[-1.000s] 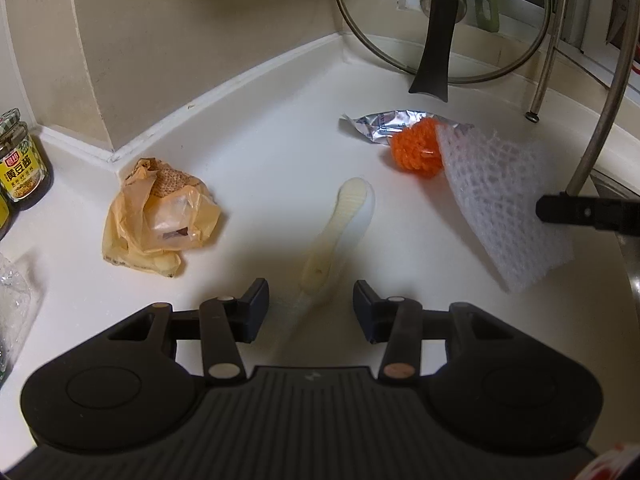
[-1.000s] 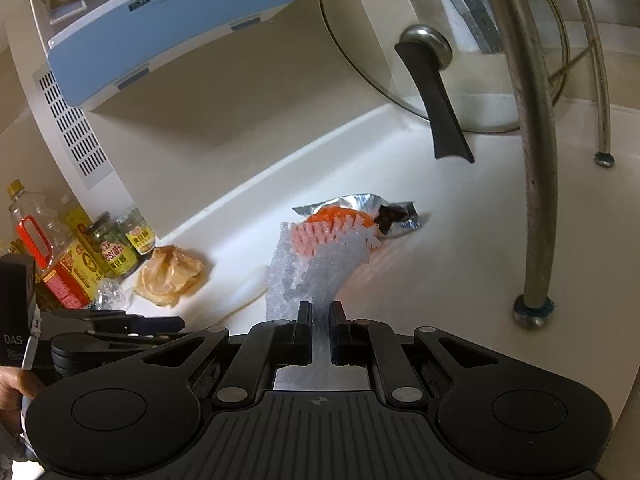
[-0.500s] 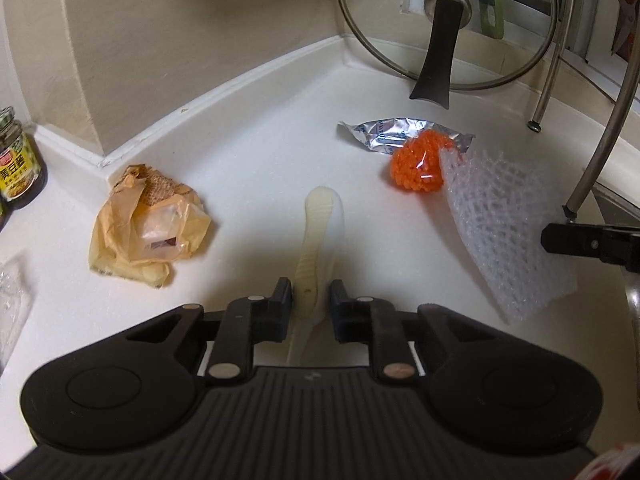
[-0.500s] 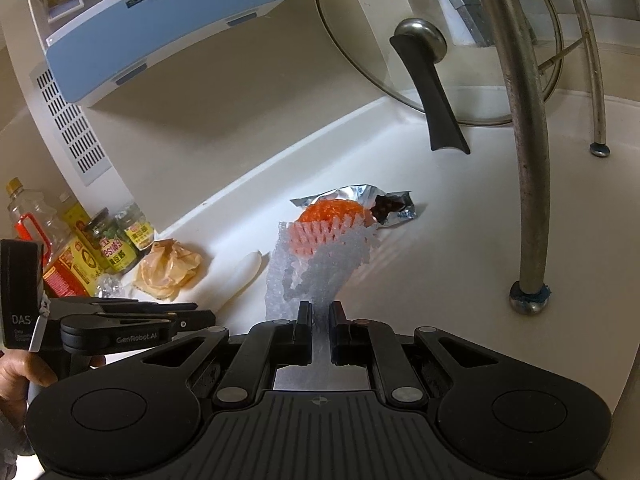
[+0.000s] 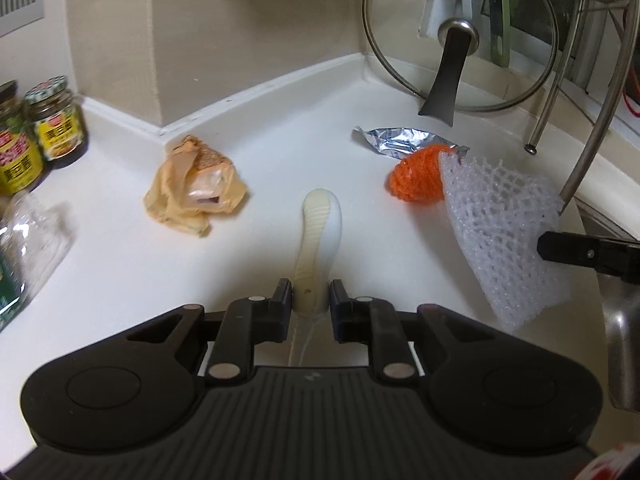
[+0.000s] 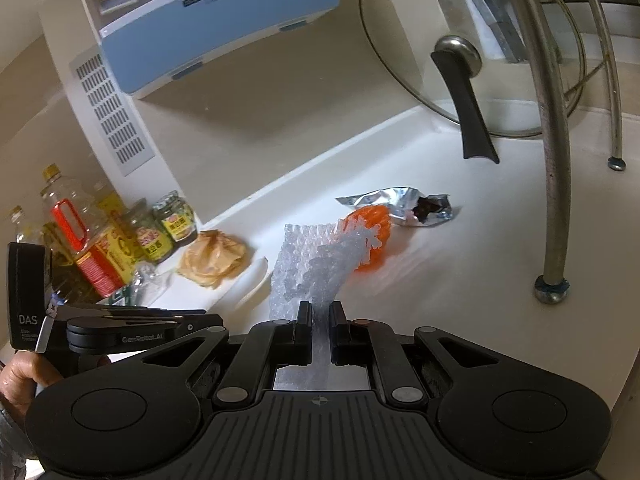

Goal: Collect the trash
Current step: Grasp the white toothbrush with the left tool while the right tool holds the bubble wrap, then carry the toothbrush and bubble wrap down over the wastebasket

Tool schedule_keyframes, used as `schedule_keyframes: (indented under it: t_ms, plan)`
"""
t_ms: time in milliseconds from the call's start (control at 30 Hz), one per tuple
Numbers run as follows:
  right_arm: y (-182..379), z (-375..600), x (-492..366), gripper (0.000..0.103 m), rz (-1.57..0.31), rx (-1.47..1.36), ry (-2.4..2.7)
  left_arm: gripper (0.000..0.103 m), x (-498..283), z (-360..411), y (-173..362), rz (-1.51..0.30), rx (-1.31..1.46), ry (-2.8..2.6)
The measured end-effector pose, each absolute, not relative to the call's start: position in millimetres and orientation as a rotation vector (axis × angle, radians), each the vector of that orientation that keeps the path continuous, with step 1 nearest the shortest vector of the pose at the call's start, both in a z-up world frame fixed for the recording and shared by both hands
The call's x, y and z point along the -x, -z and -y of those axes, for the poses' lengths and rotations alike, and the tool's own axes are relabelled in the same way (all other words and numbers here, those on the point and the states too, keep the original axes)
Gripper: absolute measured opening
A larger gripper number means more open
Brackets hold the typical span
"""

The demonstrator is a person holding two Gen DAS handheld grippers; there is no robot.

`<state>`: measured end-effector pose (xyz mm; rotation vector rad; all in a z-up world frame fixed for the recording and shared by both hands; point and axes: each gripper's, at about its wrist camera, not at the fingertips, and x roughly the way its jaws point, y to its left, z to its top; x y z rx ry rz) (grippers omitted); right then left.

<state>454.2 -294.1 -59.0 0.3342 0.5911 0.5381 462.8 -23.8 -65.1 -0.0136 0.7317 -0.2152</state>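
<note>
since a second ago the left gripper (image 5: pixel 310 300) has closed on the cream spoon (image 5: pixel 318 236) lying on the counter (image 5: pixel 120 264). the right gripper (image 6: pixel 320 322) pinches white foam net (image 6: pixel 308 268). beyond lie a tan bag (image 5: pixel 192 188), orange mesh (image 5: pixel 418 176), foil wrapper (image 5: pixel 396 140), then jars (image 5: pixel 54 124) and a glass lid (image 5: pixel 456 40). the left gripper's side reads "das".

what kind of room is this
Most likely a home kitchen counter: a glass pot lid leans in the corner, sauce jars and oil bottles stand along the wall, and food wrappers such as a foil packet lie on the white countertop.
</note>
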Motion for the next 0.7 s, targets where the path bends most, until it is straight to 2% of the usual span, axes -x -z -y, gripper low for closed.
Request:
schedule_keyframes:
  t_ms: [700]
  plan:
    - [42.9,253.8,-361.6,0.008,-0.589,-0.296,-0.606,0.017,-346.6,-20.3,36.4,-0.679,0.12,0.19]
